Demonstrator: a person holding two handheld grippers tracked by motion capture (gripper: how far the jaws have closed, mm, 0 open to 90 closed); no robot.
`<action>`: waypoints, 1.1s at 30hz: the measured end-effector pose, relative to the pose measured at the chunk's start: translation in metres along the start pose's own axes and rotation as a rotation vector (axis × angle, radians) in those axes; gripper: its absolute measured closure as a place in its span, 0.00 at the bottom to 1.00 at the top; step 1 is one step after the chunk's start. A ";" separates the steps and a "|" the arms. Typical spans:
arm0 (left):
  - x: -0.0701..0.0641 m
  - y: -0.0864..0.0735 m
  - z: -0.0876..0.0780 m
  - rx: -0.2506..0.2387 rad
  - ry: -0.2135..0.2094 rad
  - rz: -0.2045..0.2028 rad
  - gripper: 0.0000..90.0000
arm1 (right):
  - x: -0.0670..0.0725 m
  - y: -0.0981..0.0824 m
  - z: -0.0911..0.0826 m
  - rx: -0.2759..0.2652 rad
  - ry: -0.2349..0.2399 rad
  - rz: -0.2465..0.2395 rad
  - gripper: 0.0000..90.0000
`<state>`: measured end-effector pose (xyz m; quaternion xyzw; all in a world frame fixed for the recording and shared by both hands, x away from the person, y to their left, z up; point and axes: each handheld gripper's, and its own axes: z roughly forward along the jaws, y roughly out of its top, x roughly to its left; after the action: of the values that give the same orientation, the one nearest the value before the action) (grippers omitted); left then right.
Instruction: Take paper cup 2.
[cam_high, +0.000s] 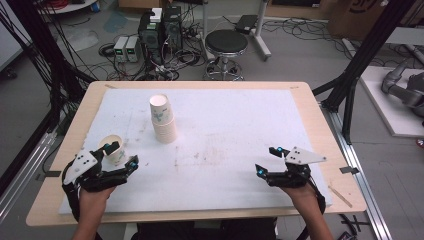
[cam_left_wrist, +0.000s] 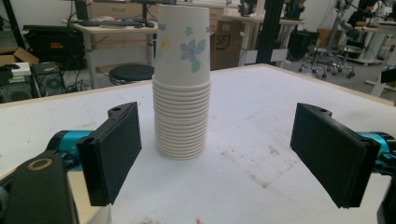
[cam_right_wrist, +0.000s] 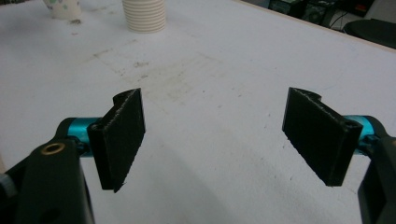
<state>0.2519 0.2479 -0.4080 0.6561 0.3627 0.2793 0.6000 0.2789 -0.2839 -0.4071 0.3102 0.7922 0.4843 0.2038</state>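
Note:
A tall stack of white paper cups with flower prints (cam_high: 162, 120) stands upside down on the white mat (cam_high: 225, 130), left of centre. In the left gripper view the stack (cam_left_wrist: 181, 93) rises straight ahead, beyond the jaws. A single cup (cam_high: 114, 150) stands upright at the near left; one jaw of my left gripper (cam_high: 123, 154) overlaps its rim. The left gripper (cam_left_wrist: 215, 154) is open with nothing between its pads. At the near right my right gripper (cam_high: 268, 160) rests open over bare mat. Its view (cam_right_wrist: 215, 135) shows the stack's base (cam_right_wrist: 144, 16) and the single cup (cam_right_wrist: 63, 8) far off.
The mat covers most of a wooden table (cam_high: 320, 130); a thin wooden stick (cam_high: 340, 195) lies on its right rim. Behind the table are a black stool (cam_high: 226, 45), computer boxes (cam_high: 160, 30) and cables on the floor. Black frame poles (cam_high: 365, 55) stand at both sides.

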 end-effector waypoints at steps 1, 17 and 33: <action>0.000 0.001 0.003 0.006 -0.011 -0.002 0.18 | -0.001 0.001 -0.001 -0.004 -0.001 0.000 0.24; 0.008 0.054 0.064 0.062 -0.049 0.032 0.18 | -0.003 -0.002 -0.002 0.001 0.000 0.004 0.24; 0.024 0.082 0.117 0.146 0.030 0.026 0.18 | -0.003 -0.001 -0.002 -0.002 0.001 0.007 0.24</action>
<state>0.3714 0.1980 -0.3426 0.6984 0.3824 0.2697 0.5415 0.2796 -0.2882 -0.4074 0.3123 0.7908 0.4861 0.2021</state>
